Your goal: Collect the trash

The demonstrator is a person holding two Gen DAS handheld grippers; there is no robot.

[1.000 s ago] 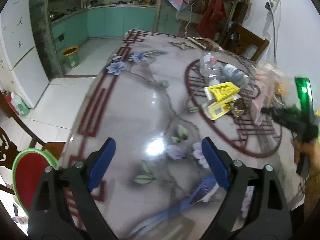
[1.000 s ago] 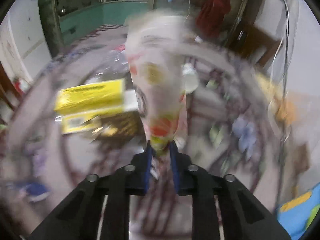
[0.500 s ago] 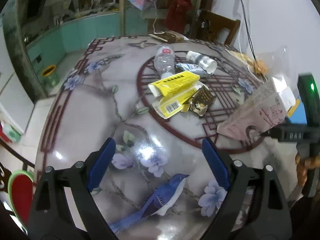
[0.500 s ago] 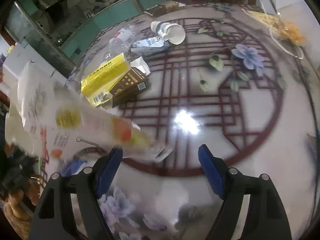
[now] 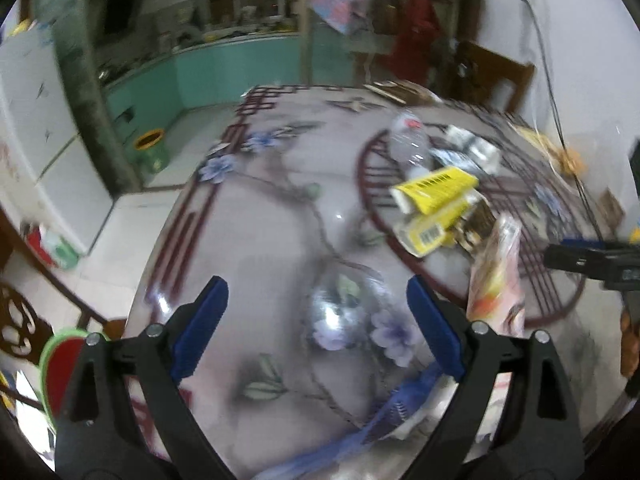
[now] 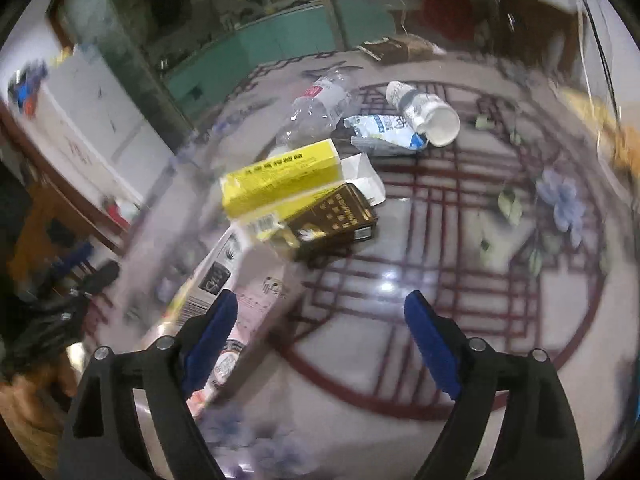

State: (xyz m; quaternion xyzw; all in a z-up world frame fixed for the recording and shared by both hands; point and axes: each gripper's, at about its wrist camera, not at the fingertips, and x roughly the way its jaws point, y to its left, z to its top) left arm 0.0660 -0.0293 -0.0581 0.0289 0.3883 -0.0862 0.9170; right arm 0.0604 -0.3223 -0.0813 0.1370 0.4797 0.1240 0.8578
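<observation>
Cardboard and plastic litter sits heaped near the middle of the bench point(image 6: 460, 320): a yellow box point(image 6: 280, 182) lying over a brown box point(image 6: 332, 220), a clear crushed bottle point(image 6: 316, 108) behind them, a crumpled blue-and-white wrapper point(image 6: 384, 134) and a small white bottle point(image 6: 424, 114) on its side next to it. A pale printed carton point(image 6: 240, 300) lies flat just in front of the yellow box, its near end beside the left jaw of the right tool point(image 6: 320, 340), not between the pads. The jaws of that tool have just been opening and now stand wide apart with only bare bench between them. The left tool point(image 5: 316, 324) is likewise spread wide and grips nothing; it hovers over the flowered bench surface, with the carton just off its right side and the heap well beyond.

As a judgement, the collecting is at an early stage: every piece in view lies loose on the bench and no bag or bin for the trash shows on it. A green bin point(image 5: 150, 152) stands on the floor well away.
</observation>
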